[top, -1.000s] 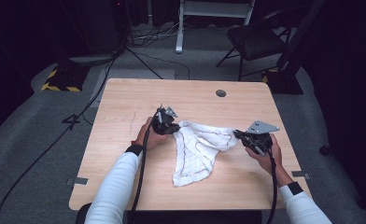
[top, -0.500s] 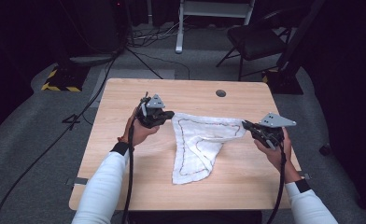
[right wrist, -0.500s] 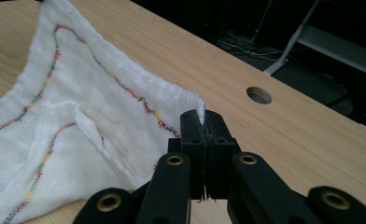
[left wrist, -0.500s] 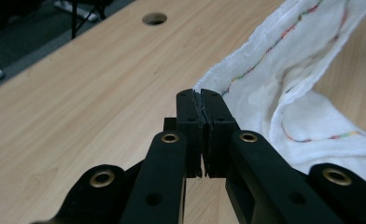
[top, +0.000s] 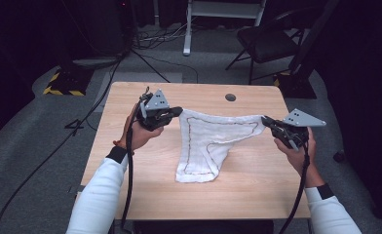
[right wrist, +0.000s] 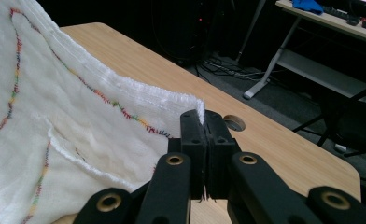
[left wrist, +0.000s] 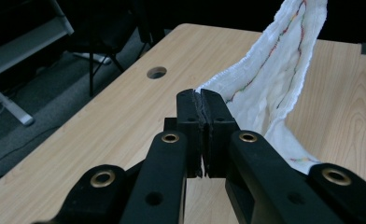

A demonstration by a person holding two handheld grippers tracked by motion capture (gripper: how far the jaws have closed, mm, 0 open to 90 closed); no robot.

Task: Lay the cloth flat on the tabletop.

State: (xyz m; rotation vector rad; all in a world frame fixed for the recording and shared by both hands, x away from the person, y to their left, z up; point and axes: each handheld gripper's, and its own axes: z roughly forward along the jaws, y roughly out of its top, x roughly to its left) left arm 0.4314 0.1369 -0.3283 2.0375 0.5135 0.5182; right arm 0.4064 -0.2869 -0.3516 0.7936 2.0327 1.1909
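Observation:
A white cloth (top: 213, 141) with a multicoloured stitched border hangs stretched between my two grippers above the wooden table (top: 257, 185). My left gripper (top: 178, 112) is shut on the cloth's left corner, and in the left gripper view (left wrist: 200, 100) the cloth (left wrist: 274, 70) runs off up and to the right. My right gripper (top: 265, 120) is shut on the right corner; the right gripper view (right wrist: 203, 119) has the cloth (right wrist: 55, 130) spreading to the left. The cloth's top edge is taut, and its lower point rests on the table.
A round cable hole (top: 230, 97) sits near the table's far edge. Behind the table stand a dark chair (top: 267, 44) and a white desk frame (top: 218, 19). Cables trail over the grey floor at the left (top: 57, 146).
Both grippers have risen and moved apart, left one to the left, right one to the right. The cloth went from a loose heap on the table to a spread sheet with its top edge lifted.

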